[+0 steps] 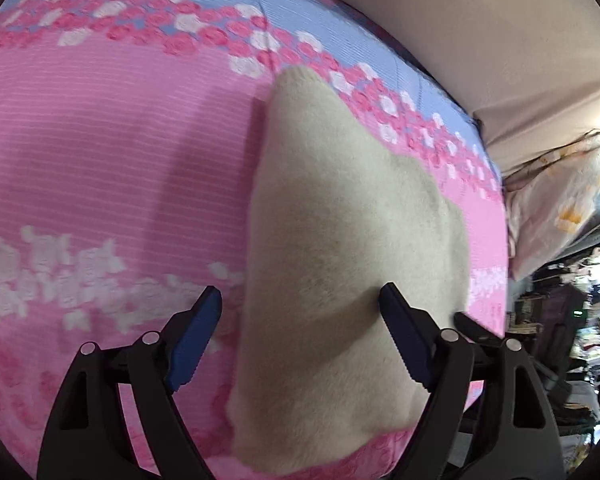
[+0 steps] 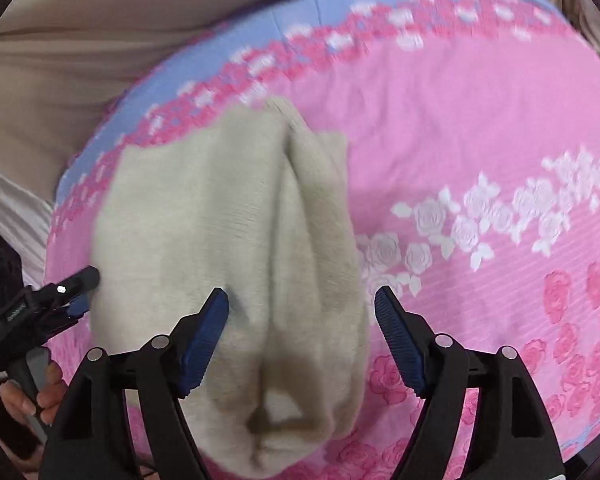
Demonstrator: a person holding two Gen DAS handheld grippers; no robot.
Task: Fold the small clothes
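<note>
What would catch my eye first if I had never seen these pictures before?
Probably the loud pink bedspread with white and red roses and a blue border, filling both views. On it lies a fluffy cream garment, folded into a thick bundle with a deep crease down its middle. Two black grippers with blue pads hang over it with jaws wide apart: the right gripper above that crease, the left gripper at the bundle's side.

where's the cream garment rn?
Cream garment lies on the pink floral bedspread near its blue edge, centre of both wrist views, under the open right gripper, left gripper at its left edge.
</note>
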